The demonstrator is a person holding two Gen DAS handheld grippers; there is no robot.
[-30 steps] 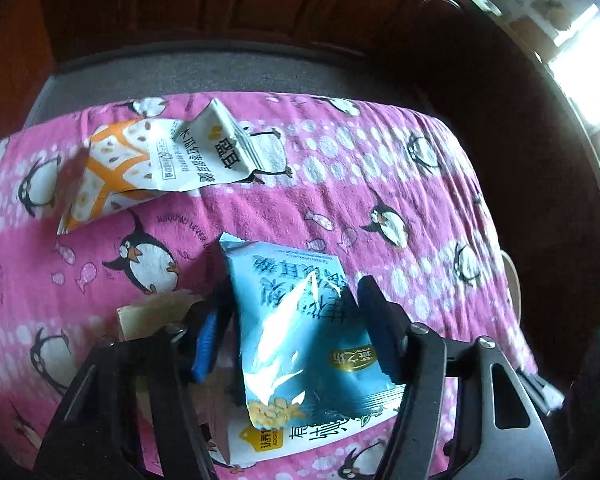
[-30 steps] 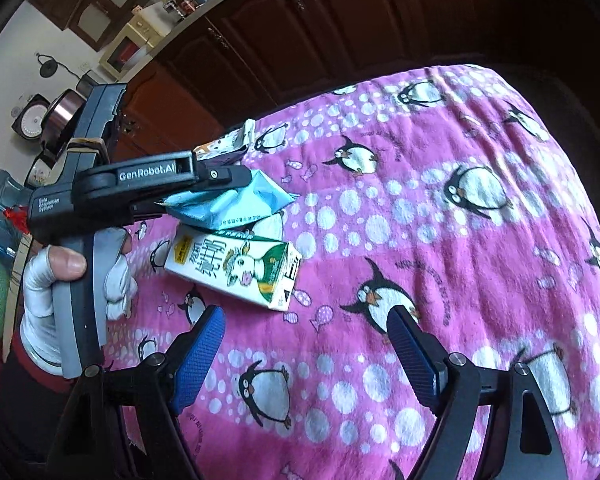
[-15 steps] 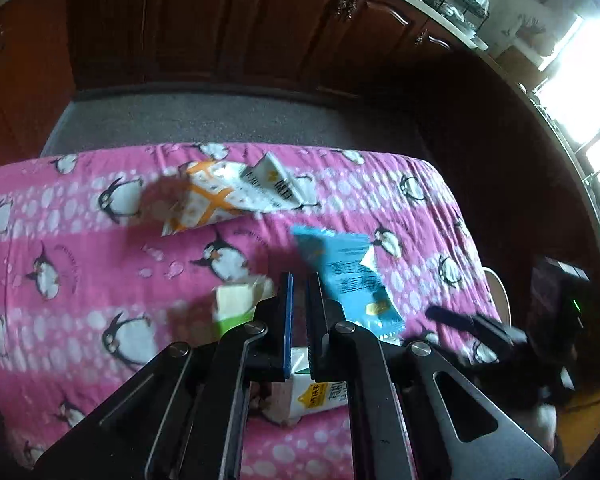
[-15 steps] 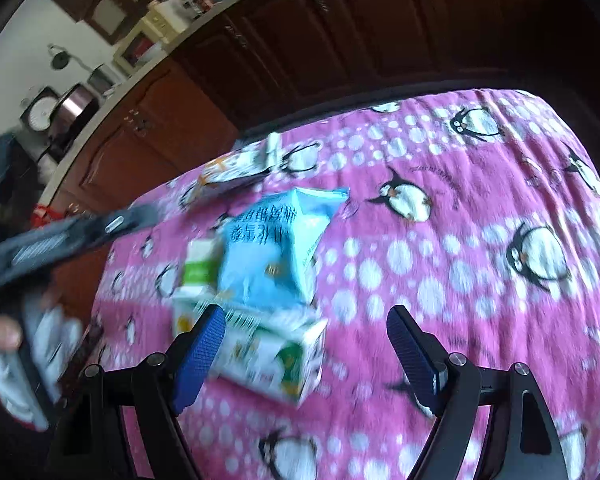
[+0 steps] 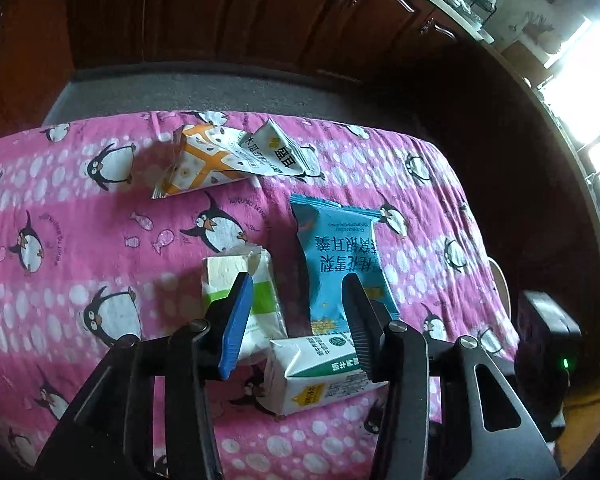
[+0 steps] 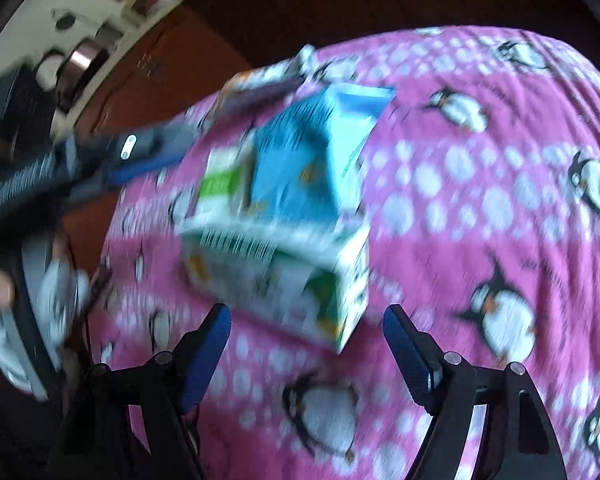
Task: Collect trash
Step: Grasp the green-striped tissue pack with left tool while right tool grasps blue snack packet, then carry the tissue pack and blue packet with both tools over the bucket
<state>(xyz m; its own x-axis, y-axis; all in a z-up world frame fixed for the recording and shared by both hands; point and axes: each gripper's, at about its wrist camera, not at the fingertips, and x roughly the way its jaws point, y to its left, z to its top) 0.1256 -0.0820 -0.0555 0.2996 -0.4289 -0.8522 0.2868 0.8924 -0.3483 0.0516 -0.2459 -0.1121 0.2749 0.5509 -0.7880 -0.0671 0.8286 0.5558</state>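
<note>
We have piled the trash around the milk carton (image 5: 316,372): blue packet (image 5: 340,264) leaning on it, green box (image 5: 240,300) beside. Our left gripper (image 5: 296,320), jaws opening, holds nothing above the pile; our right gripper (image 6: 306,344), closing, nears the carton empty.

Printed packaging, all seen upside down

The blue foil snack packet (image 5: 342,264) carries large white Chinese characters; the white-and-orange wrapper (image 5: 224,156) shows bold black Chinese characters on its folded flap; the white-and-green milk carton (image 5: 320,376) has small green Chinese print and a yellow diamond mark. The pink penguin-print cloth (image 5: 80,248) bears tiny unreadable lettering.
</note>
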